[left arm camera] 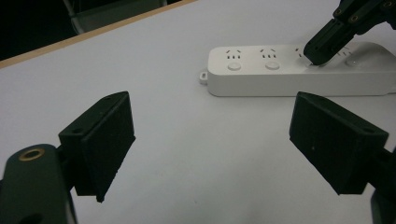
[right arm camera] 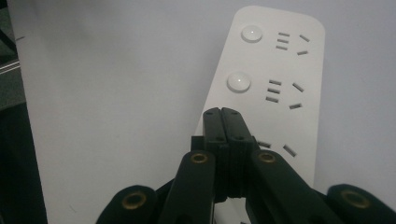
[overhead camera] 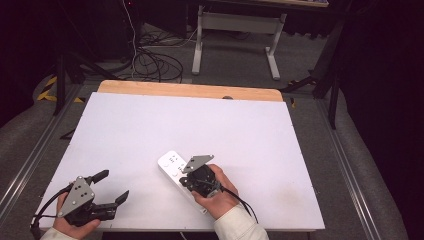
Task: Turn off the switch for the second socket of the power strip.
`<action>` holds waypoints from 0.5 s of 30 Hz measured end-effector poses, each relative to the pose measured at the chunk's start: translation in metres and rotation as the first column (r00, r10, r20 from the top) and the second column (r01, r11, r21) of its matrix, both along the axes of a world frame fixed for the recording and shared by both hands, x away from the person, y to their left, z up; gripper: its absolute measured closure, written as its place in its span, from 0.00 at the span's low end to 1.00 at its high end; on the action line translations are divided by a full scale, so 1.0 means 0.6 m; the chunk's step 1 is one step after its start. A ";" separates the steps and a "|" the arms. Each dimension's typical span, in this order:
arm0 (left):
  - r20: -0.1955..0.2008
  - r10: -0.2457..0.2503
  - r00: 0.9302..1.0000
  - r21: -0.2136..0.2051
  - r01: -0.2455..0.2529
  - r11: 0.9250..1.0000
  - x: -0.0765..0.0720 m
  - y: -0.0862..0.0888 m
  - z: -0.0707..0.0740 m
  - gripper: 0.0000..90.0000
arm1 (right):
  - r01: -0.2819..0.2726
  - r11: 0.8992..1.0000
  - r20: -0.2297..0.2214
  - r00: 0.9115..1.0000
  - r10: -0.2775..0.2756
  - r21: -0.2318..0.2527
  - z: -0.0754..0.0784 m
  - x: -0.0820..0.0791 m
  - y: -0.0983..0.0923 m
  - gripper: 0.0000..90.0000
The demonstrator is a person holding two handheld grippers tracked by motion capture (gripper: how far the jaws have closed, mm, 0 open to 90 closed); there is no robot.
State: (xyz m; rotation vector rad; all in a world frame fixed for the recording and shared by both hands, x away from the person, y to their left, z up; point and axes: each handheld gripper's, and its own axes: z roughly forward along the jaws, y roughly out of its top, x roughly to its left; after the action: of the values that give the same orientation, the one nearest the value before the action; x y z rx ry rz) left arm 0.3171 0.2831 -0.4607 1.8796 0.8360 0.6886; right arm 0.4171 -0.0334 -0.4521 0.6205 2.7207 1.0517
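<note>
A white power strip with round switch buttons lies flat on the white table, near its front middle. My right gripper is shut, its jaws pressed together with nothing between them, and its tip rests on the strip just below the second button. In the left gripper view the right gripper's tip touches the strip near its third socket. My left gripper stands open, jaws wide apart and empty, low over the table, left of the strip.
A wooden edge runs along the table's far side. Beyond it on the floor are cables and a white desk frame. Metal rails flank the table.
</note>
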 end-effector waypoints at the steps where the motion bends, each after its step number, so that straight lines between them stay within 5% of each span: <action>1: -0.001 0.000 1.000 -0.001 0.000 1.000 0.000 0.000 0.000 0.16 | -0.001 1.000 -0.001 1.000 0.001 -0.001 0.000 0.000 -0.001 1.00; 15: 0.001 0.000 1.000 0.002 0.000 1.000 0.000 0.000 0.000 0.16 | 0.006 1.000 0.005 1.000 -0.006 0.001 -0.006 -0.003 0.000 1.00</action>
State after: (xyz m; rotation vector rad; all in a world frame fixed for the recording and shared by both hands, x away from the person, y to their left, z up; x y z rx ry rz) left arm 0.3168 0.2828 -0.4606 1.8807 0.8353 0.6909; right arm 0.4156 -0.0337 -0.4557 0.6247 2.7121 1.0523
